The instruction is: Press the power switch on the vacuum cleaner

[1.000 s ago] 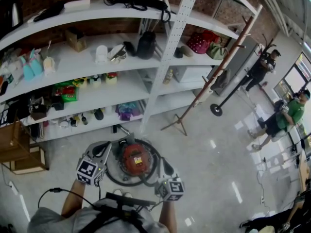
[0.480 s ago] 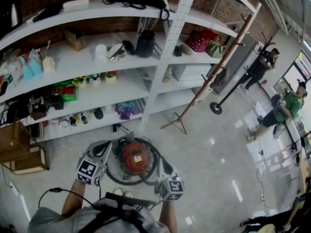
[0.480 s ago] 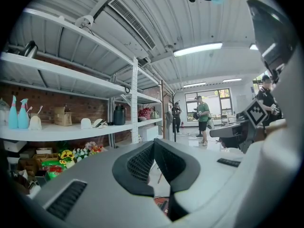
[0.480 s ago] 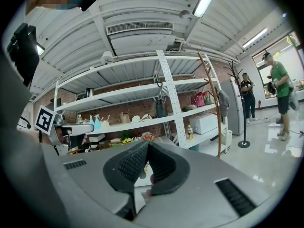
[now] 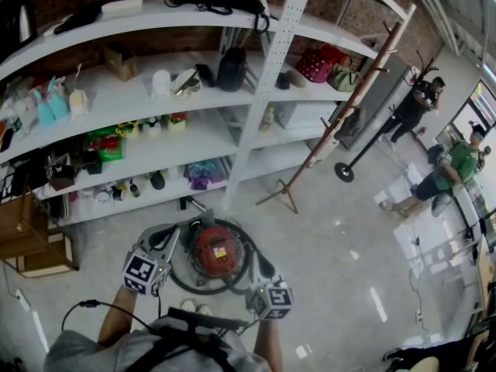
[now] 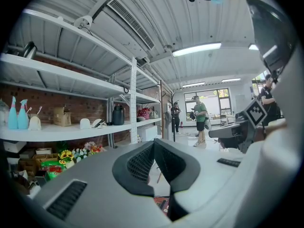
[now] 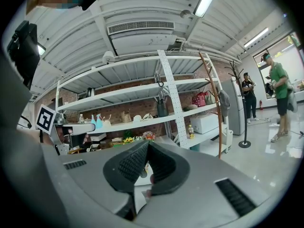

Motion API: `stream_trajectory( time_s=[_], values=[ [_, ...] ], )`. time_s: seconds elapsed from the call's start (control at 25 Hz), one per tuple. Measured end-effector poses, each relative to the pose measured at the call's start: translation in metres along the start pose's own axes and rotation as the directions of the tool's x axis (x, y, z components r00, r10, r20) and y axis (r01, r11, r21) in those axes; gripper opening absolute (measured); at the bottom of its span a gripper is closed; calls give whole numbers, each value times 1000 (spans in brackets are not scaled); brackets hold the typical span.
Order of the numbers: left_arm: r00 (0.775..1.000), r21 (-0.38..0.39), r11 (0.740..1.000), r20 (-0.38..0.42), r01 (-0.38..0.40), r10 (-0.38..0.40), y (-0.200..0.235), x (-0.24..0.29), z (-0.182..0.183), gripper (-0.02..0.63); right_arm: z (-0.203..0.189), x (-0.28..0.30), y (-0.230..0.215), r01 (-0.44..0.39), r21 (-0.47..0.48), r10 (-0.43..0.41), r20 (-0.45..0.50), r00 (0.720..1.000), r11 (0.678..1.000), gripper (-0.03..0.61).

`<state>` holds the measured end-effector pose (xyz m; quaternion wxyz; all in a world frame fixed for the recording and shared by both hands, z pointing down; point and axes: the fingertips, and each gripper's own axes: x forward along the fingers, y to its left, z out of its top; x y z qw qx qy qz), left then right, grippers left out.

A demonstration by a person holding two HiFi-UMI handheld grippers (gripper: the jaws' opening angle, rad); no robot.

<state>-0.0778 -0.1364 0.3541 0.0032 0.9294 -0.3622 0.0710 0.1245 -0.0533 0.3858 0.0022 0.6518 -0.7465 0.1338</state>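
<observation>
The red canister vacuum cleaner point(image 5: 215, 252) stands on the floor below me, with its black hose point(image 5: 246, 273) looped around it. Its power switch is too small to make out. My left gripper point(image 5: 168, 240) hangs at the vacuum's left side, jaws shut on nothing. My right gripper point(image 5: 266, 269) hovers off the vacuum's front right, over the hose, also shut and empty. In the left gripper view the left gripper point(image 6: 154, 146) has its pads closed tip to tip, and a sliver of the red vacuum point(image 6: 161, 204) shows beneath. The right gripper point(image 7: 147, 146) likewise has its pads together.
White shelving point(image 5: 194, 142) with bottles, bags and boxes runs behind the vacuum. A wooden coat stand point(image 5: 325, 142) leans to the right, with a black post base point(image 5: 345, 175) beyond it. A cardboard box point(image 5: 31, 242) sits at left. Two people point(image 5: 453, 180) stand at far right.
Both grippers and the vacuum stay where they were. The person in the green shirt at far right has stepped along the floor.
</observation>
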Motion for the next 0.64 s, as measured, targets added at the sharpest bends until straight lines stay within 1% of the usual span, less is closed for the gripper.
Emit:
stream_trajectory(
  time_s=[0.64],
  values=[
    [1000, 13, 1000, -2, -7, 7, -18, -5, 0, 6, -5, -12, -7, -14, -6, 14, -4, 1000, 1000, 11]
  ],
)
